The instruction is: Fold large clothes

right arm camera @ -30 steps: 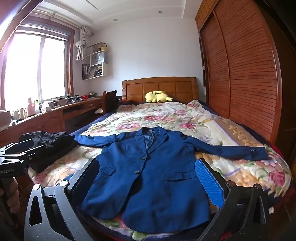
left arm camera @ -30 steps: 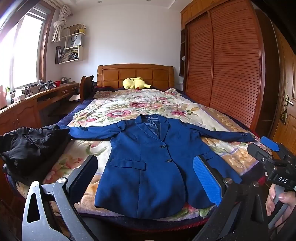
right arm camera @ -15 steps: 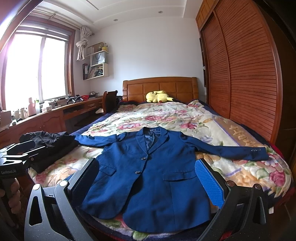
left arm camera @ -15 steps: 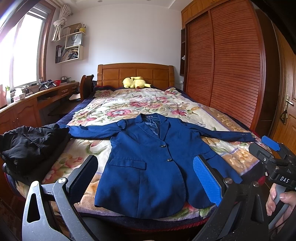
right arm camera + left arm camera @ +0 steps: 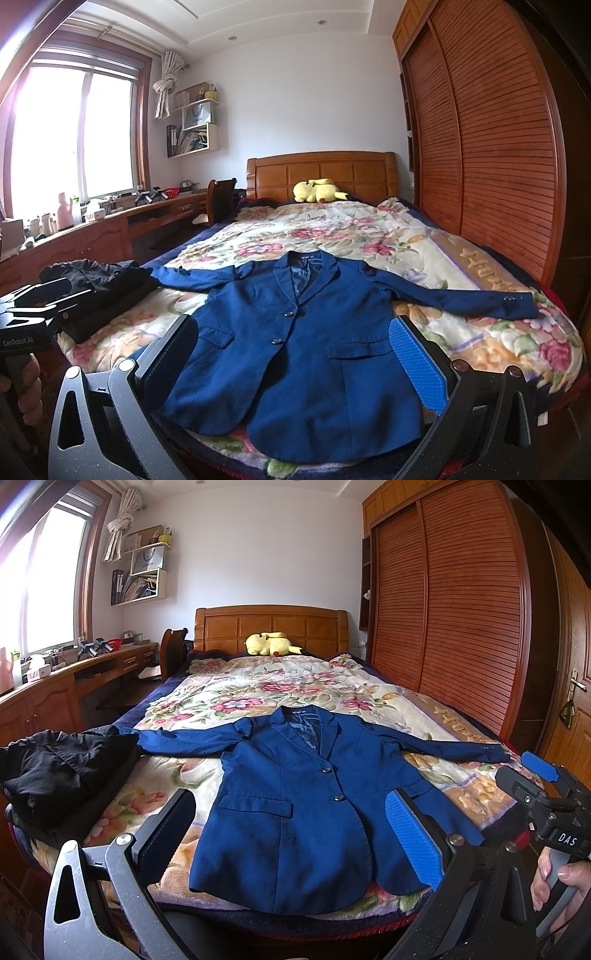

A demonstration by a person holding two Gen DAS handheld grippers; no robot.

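The blue jacket [image 5: 295, 805] lies spread flat, buttoned, at the bed's [image 5: 258, 686] foot edge; folding looks unstarted, left claw [image 5: 291, 834] and right claw [image 5: 295, 354] both wide, empty; next, probably grasp a sleeve

Lower hem of the blue blazer [image 5: 295, 812] partly hidden behind the left gripper [image 5: 291, 834] fingers; same in the right wrist view behind the right gripper [image 5: 295, 362]. Left sleeve cuff lost against the black garment pile [image 5: 62, 771], overlap or mere touch impossible to tell. Small items on the table [image 5: 85, 221] under the window too tiny and washed out by glare to name. Hand [image 5: 561, 882] cut off by the frame's right edge. Shelf [image 5: 142, 576] contents too small to read.
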